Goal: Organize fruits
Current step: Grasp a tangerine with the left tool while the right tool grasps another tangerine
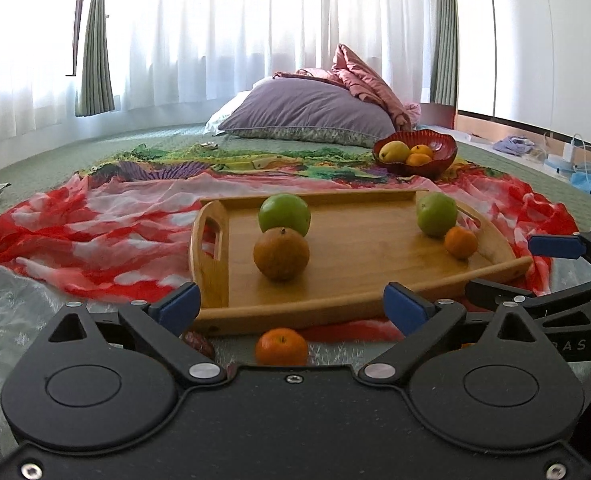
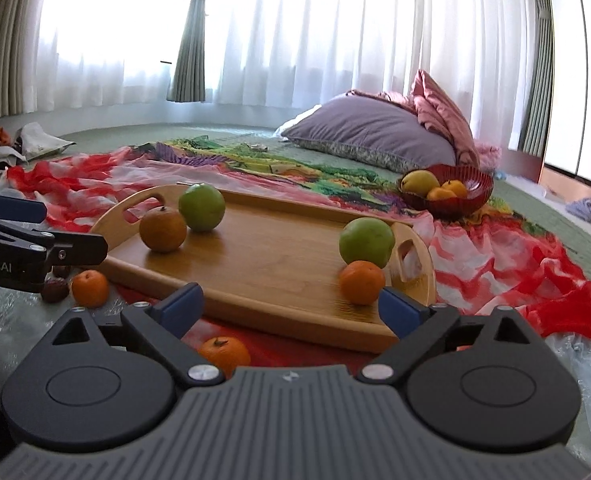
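Hovering low over the bed, both tools are spread wide with nothing between their blue pads: the left tool [image 1: 291, 306] points at the near edge of the wooden tray [image 1: 335, 304], and the right tool [image 2: 291, 306] faces the tray's right end from a little farther over. A loose mandarin [image 1: 281, 346] lies on the cloth just short of the left tool, right against its body, with a dark, date-like fruit [image 2: 54, 290] close beside it; a second loose mandarin [image 2: 225, 354] sits just under the right tool's left finger. These are the likeliest trouble, to my eye: round fruit on soft, rumpled bedding, so a finger coming down slightly off centre could nudge one away and send it rolling under the tool or off the red and white scarf [image 1: 95, 240]. The two tools are also near each other, and reaching for neighbouring fruit could make them knock together. On the tray rest four pieces: a large brownish orange [image 1: 281, 254] touching a green apple [image 1: 284, 214] toward the left handle, and a second green apple [image 1: 436, 214] with a small mandarin [image 1: 460, 242] at the right end; the smooth wood and shallow rim would let them roll if the tray is bumped. Well beyond it, a red ribbed bowl [image 1: 443, 148] holds a yellow pear-like fruit [image 1: 391, 151] and what look like two mandarins [image 1: 419, 156].
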{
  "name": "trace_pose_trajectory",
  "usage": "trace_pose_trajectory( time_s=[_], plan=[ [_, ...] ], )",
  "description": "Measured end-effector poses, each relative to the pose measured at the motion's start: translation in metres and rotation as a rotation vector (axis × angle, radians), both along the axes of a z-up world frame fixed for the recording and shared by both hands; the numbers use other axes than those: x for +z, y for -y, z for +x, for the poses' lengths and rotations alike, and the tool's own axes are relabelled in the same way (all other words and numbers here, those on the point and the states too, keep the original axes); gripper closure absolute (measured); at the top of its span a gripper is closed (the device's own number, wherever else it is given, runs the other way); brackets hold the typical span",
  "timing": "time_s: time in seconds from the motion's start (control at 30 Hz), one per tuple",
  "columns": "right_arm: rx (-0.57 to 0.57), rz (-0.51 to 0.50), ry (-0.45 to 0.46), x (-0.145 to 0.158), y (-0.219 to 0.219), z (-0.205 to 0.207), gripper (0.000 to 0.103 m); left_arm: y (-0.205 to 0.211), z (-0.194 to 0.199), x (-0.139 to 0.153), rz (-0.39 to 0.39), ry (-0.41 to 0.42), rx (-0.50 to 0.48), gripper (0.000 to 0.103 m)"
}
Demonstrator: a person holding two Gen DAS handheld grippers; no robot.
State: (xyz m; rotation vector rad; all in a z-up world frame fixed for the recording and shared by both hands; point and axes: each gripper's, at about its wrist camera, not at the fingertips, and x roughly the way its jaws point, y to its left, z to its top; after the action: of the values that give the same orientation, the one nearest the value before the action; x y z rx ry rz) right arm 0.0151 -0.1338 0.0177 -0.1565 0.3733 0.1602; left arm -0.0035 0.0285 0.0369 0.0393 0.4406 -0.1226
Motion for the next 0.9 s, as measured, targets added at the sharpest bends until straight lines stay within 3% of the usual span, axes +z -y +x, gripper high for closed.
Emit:
trace_pose_trajectory(
  time_s=[0.13, 0.27, 0.37, 0.57, 0.9],
  plan=[
    [0.007, -0.012, 0.019, -0.006, -0.005, -0.009, 0.003, -0.003, -0.005, -0.006, -0.002, -0.028, -0.012, 0.008],
    [0.001, -0.065, 0.028, -0.015, -0.014, -0.015, 0.007, -0.001, -0.008, -0.011, 0.002, -0.069, -0.046, 0.033],
    [0.013, -0.055, 0.004, -0.02, -0.016, -0.015, 0.012, 0.003, -0.008, -0.015, 0.014, -0.073, -0.06, 0.038],
    [0.027, -0.022, -0.028, -0.028, -0.022, -0.017, 0.024, 0.008, 0.005, -0.024, 0.014, -0.106, -0.011, 0.044],
    [0.019, 0.007, -0.068, -0.033, -0.031, -0.011, 0.036, 0.006, 0.027, -0.038, -0.008, -0.155, 0.048, 0.049]
  ],
)
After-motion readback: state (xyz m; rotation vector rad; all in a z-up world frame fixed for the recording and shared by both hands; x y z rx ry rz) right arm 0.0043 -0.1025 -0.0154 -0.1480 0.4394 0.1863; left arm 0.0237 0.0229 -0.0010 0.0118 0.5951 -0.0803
